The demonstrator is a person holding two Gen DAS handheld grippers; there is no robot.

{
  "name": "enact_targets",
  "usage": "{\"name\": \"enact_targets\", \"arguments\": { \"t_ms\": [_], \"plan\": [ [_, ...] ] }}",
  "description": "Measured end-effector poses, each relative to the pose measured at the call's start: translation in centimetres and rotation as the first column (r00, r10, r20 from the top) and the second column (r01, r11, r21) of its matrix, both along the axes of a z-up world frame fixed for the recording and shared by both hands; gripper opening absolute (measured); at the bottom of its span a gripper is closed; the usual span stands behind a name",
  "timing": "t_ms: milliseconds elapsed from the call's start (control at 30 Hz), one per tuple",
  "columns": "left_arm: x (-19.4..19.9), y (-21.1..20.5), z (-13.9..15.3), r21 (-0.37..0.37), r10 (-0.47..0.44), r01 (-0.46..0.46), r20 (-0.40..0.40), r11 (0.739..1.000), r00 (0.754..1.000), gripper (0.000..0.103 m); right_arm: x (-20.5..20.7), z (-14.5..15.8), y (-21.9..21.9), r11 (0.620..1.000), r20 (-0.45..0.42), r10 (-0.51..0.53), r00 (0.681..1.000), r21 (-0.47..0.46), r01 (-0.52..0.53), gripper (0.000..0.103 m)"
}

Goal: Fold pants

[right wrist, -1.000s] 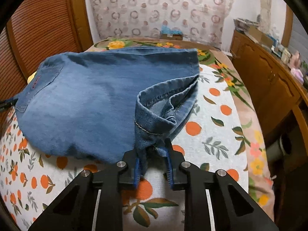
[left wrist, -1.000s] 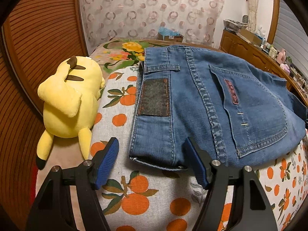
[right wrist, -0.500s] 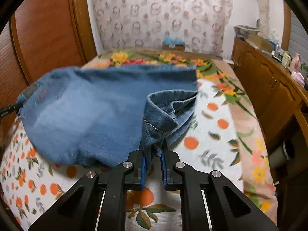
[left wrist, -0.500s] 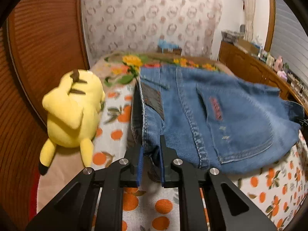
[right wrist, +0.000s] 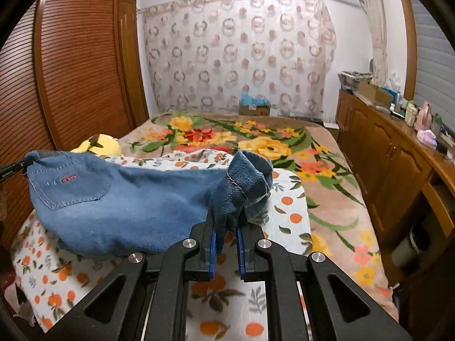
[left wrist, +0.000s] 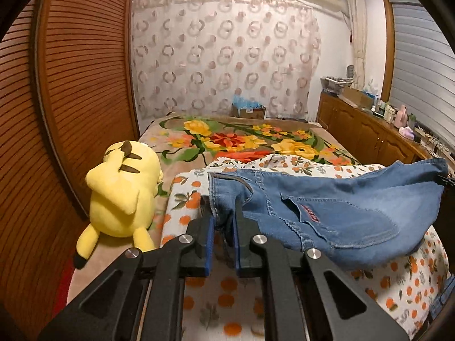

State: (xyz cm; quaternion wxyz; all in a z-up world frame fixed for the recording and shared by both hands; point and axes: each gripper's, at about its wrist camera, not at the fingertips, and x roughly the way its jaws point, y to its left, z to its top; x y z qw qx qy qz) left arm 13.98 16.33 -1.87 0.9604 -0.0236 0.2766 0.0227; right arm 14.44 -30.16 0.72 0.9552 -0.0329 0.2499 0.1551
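Folded blue jeans (left wrist: 341, 213) lifted clear of the orange-print sheet (left wrist: 227, 292), slung between two grippers. Left gripper (left wrist: 223, 227) clamped tight on the waistband corner, blue pads nearly together with denim bunched between them. Right gripper (right wrist: 226, 231) likewise pinched closed on the cuff end of the jeans (right wrist: 128, 207), fabric rolled up above the fingers. Back pocket with a small red tab facing up, cloth sagging in the middle just above the sheet. Yellow plush toy (left wrist: 122, 196) lying left of the jeans, beside the slatted wooden door (left wrist: 71, 99). Beyond the jeans, a floral blanket (left wrist: 241, 139), then a cardboard box (left wrist: 248, 110) holding something blue and crumpled, contents unclear. Right of the jeans, a wooden cabinet (right wrist: 384, 147) topped with another open box (right wrist: 372, 92), contents hard to make out.
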Motion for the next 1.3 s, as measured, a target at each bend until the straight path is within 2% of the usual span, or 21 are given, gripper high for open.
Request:
{"name": "enact_targets", "arguments": {
  "t_ms": [233, 367, 567, 633, 833, 933, 1067, 1133, 1200, 1233, 1300],
  "plan": [
    [-6.3, -0.9, -0.5, -0.029, -0.026, 0.026, 0.005, 0.999, 1.0, 0.012, -5.9, -1.2, -2.0, 0.999, 0.014, 0.03, 0.999, 0.021, -0.031, 0.011],
    [-8.6, -2.0, -2.4, -0.044, -0.043, 0.042, -0.043, 0.998, 0.998, 0.012, -8.2, -2.7, -3.9, 0.998, -0.02, 0.028, 0.999, 0.06, -0.026, 0.011],
    [-9.8, -2.2, -5.8, -0.057, -0.024, 0.018, -0.121, 0.998, 0.992, 0.012, -8.8, -5.9, -5.1, 0.996, -0.091, 0.01, 0.996, 0.091, -0.001, 0.011],
    [-9.9, -2.0, -6.5, -0.072, -0.02, 0.01, -0.139, 0.997, 0.99, 0.012, -8.4, -6.3, -5.6, 0.993, -0.099, 0.004, 0.995, 0.121, 0.008, 0.011],
    [-10.0, -2.7, -7.5, -0.037, -0.019, 0.013, -0.174, 0.999, 0.985, 0.014, -8.1, -7.1, -5.7, 0.988, -0.133, -0.012, 0.991, 0.152, 0.033, 0.012],
    [-10.1, -2.9, -7.5, -0.035, -0.019, 0.013, -0.174, 0.999, 0.985, 0.023, -8.0, -6.7, -5.2, 0.988, -0.142, -0.017, 0.99, 0.151, 0.039, 0.017],
    [-10.4, -3.1, -7.1, -0.039, -0.039, 0.033, -0.154, 0.999, 0.987, 0.045, -8.6, -6.4, -5.0, 0.987, -0.144, -0.026, 0.989, 0.151, 0.048, 0.021],
    [-10.6, -3.4, -6.6, -0.036, -0.05, 0.045, -0.139, 0.998, 0.989, 0.048, -8.9, -6.4, -4.9, 0.988, -0.143, -0.036, 0.989, 0.145, 0.057, 0.023],
    [-10.8, -3.9, -6.0, -0.025, -0.062, 0.059, -0.123, 0.998, 0.991, 0.059, -9.3, -6.4, -4.9, 0.988, -0.142, -0.045, 0.989, 0.141, 0.065, 0.025],
    [-10.8, -4.3, -5.7, -0.023, -0.067, 0.065, -0.113, 0.998, 0.991, 0.07, -9.5, -6.4, -4.9, 0.988, -0.14, -0.049, 0.989, 0.139, 0.068, 0.026],
    [-10.8, -5.0, -5.2, -0.02, -0.082, 0.081, -0.095, 0.997, 0.992, 0.077, -9.8, -6.4, -5.0, 0.988, -0.135, -0.059, 0.989, 0.135, 0.078, 0.029]
  ]
}}
